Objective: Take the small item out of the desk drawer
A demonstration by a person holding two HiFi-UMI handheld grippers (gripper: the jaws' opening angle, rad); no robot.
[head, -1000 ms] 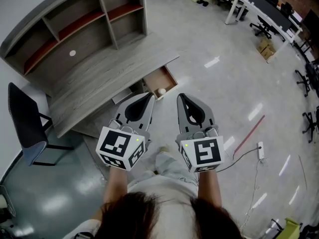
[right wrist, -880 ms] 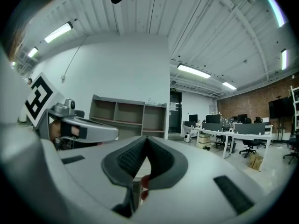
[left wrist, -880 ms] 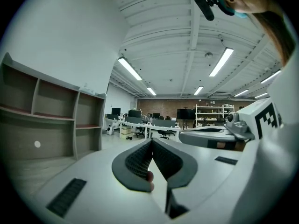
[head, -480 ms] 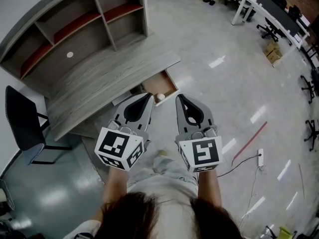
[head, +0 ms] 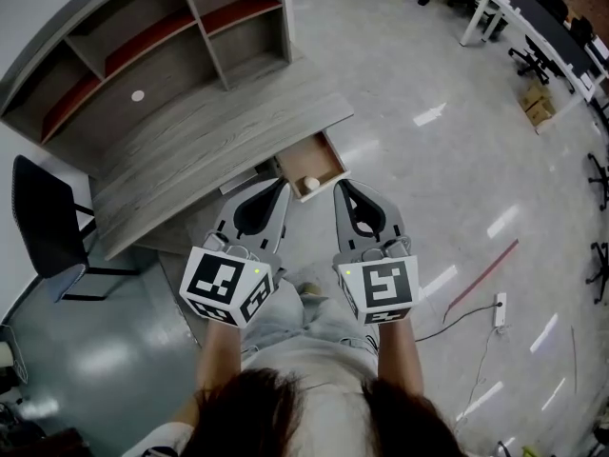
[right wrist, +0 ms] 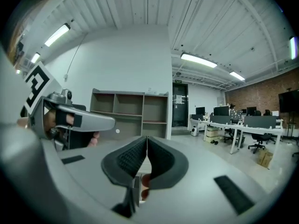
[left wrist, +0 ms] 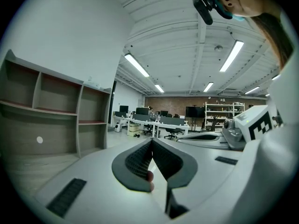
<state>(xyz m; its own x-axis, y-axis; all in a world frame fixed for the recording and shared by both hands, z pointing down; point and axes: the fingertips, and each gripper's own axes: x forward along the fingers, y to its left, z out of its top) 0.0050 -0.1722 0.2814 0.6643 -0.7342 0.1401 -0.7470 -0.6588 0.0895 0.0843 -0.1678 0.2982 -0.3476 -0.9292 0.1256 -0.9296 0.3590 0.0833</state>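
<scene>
The left claw [head: 283, 185] and right claw [head: 341, 187] are hovering side by side, each pressed together and pinching nothing. The small white item [head: 311, 183] is lying in the bench's [head: 190, 150] open drawer [head: 306, 159], at the end nearest both claws.

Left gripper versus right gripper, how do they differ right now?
In the head view, the left gripper has its tip by the left front corner of the open drawer. The right gripper has its tip by the right front corner. The left gripper's marker cube bears a different pattern from the right gripper's marker cube. Shared: both have jaws closed with nothing between them, and both point toward the drawer holding the small pale item.
</scene>
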